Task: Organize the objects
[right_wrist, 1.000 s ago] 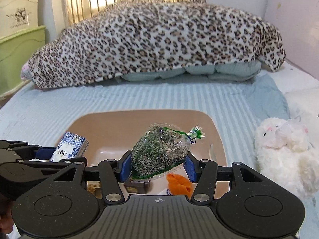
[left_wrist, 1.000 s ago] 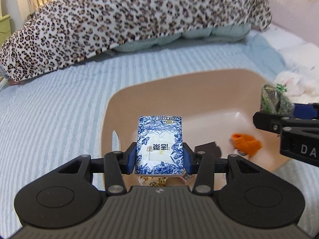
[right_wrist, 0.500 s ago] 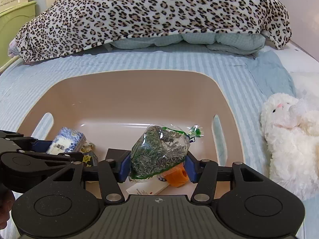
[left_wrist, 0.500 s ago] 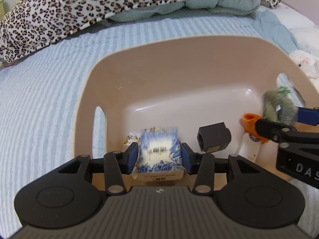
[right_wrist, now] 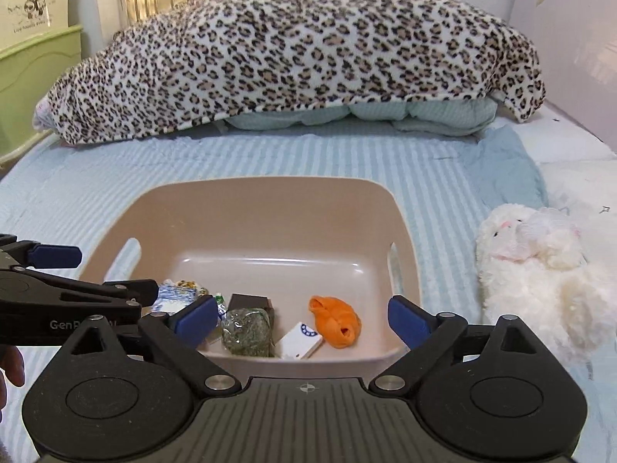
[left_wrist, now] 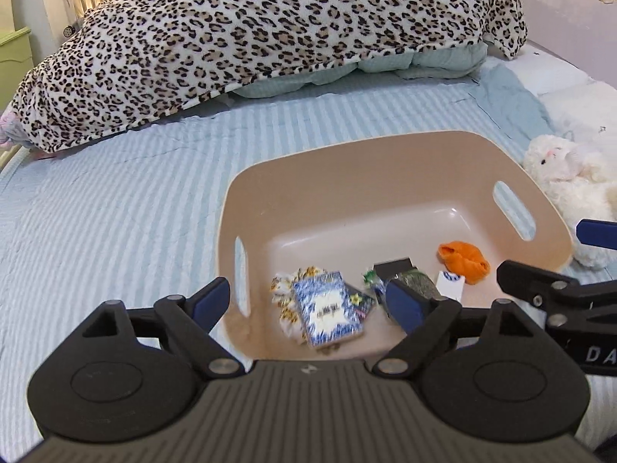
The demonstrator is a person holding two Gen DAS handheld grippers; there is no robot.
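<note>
A beige plastic bin point(left_wrist: 393, 162) point(right_wrist: 266, 200) sits on the bed. Inside lie a blue-and-white floral packet point(left_wrist: 327, 308) point(right_wrist: 173, 295), a clear bag of dark seeds point(right_wrist: 246, 332) point(left_wrist: 418, 283), a black box point(right_wrist: 248, 303), a white card point(right_wrist: 300, 341) and an orange cloth point(right_wrist: 335, 320) point(left_wrist: 464, 262). My left gripper point(left_wrist: 314, 299) is open and empty above the bin's near left side. My right gripper point(right_wrist: 304, 318) is open and empty above the bin's near edge.
A leopard-print blanket point(right_wrist: 300, 61) lies over pillows at the head of the bed. A white plush toy point(right_wrist: 536, 270) lies right of the bin. The striped blue bedspread point(left_wrist: 115, 208) spreads to the left. A green cabinet point(right_wrist: 34, 77) stands far left.
Both grippers opened and let go: the floral packet and the seed bag now lie in the bin. Both grippers have pulled back and up from the bin.
</note>
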